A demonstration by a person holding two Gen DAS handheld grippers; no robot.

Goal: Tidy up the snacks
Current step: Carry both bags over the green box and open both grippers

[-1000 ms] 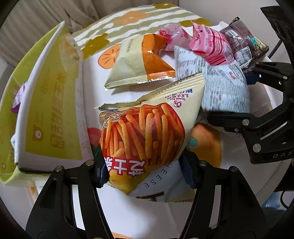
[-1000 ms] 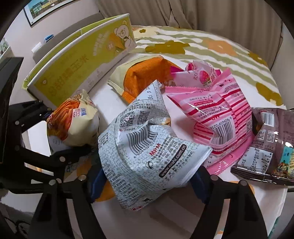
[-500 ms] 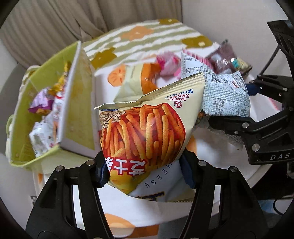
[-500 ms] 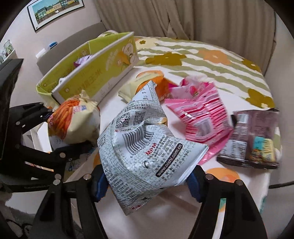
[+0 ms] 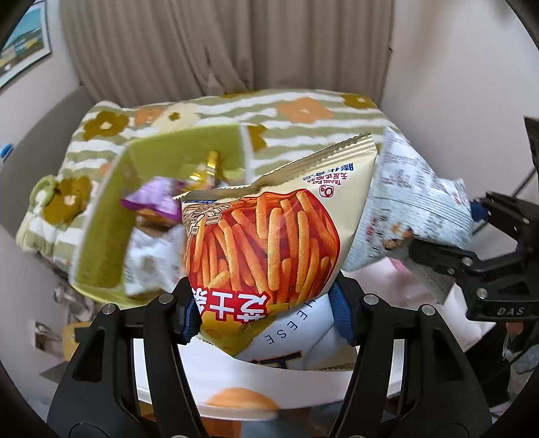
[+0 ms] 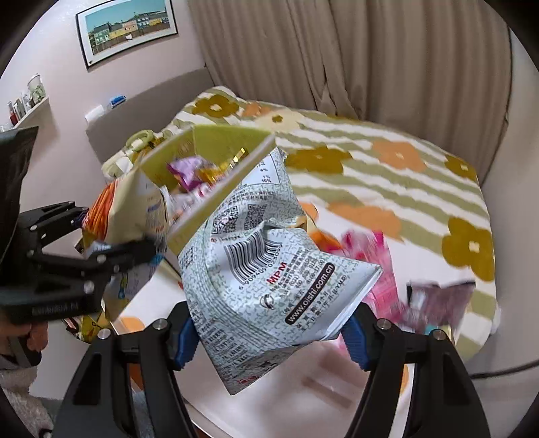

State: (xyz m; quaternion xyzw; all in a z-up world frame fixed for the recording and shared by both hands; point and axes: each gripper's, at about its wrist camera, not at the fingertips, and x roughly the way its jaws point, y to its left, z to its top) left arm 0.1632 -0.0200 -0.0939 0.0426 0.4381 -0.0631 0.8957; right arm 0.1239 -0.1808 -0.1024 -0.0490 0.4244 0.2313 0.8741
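Beige pleated curtains [image 5: 215, 43] fill the back of the room, between pale pink walls; one framed picture of coloured houses [image 6: 129, 28] hangs on the wall in the right wrist view. Below them lies a striped green and white cloth with orange and olive flowers [image 6: 397, 168]. In front of it stands a white round table with orange prints [image 5: 303, 387].

One yellow-green cardboard box [image 5: 111, 219] stands open at the left side of the table. Inside it lie some small snacks: one purple packet [image 5: 151, 202], one gold wrapper [image 5: 205, 171] and one white packet [image 5: 151, 259], all blurred.

Two bags are held above the table, one in each tool. The left gripper [image 5: 266, 310] is clamped on the lower part of one cream bag printed with orange cheese sticks [image 5: 266, 236]; the blue pads [image 5: 342, 316] press it from both sides, and the bag stands upright just beside the open box. The right gripper [image 6: 269, 337] is clamped on the lower part of one crumpled grey-white bag with a barcode [image 6: 266, 269], which leans in front of the near wall of the box. In the left wrist view the two bags are touching or nearly so; I cannot tell which.

On the table to the right there remain one pink packet [image 6: 380, 269] and one dark purple packet [image 6: 441, 303], both blurred, and an orange packet [image 6: 323, 239] mostly hidden behind the grey-white bag.
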